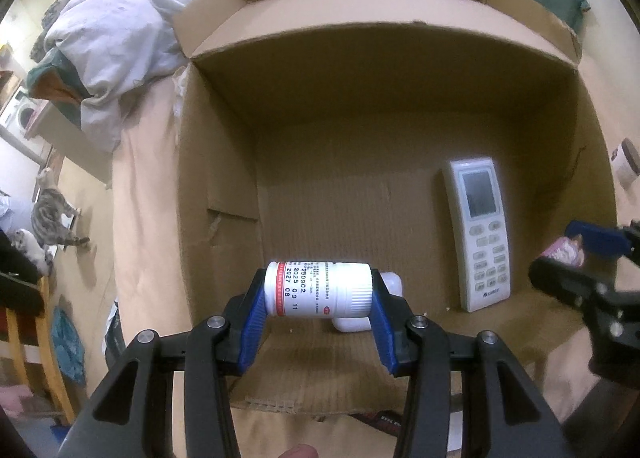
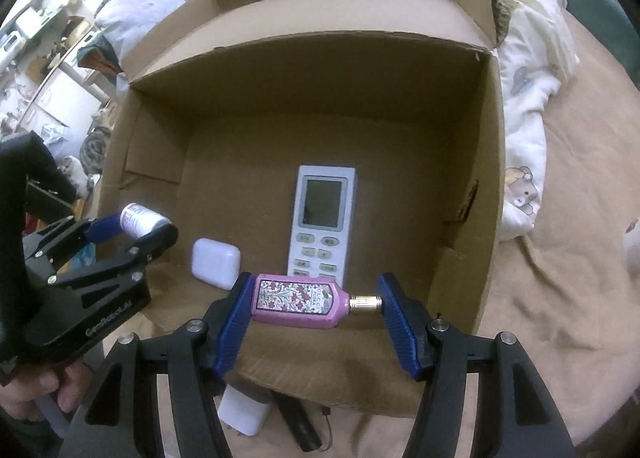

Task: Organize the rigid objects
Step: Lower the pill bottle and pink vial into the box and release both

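My left gripper (image 1: 318, 296) is shut on a white pill bottle (image 1: 318, 290) held sideways above the near part of an open cardboard box (image 1: 216, 178). My right gripper (image 2: 316, 302) is shut on a pink flowered perfume bottle (image 2: 298, 302), gold cap to the right, also over the box's near edge. On the box floor lie a white remote control (image 2: 322, 222) and a small white earbud case (image 2: 215, 263). The remote also shows in the left wrist view (image 1: 478, 234). The left gripper with its bottle (image 2: 140, 220) shows at the left of the right wrist view.
The box (image 2: 488, 178) sits on a bed with a beige sheet (image 2: 568, 290) and crumpled white bedding (image 1: 116, 38) behind it. A white object (image 2: 244, 414) and a dark object (image 2: 296, 422) lie in front of the box. Two cats (image 1: 50, 214) stand on the floor at left.
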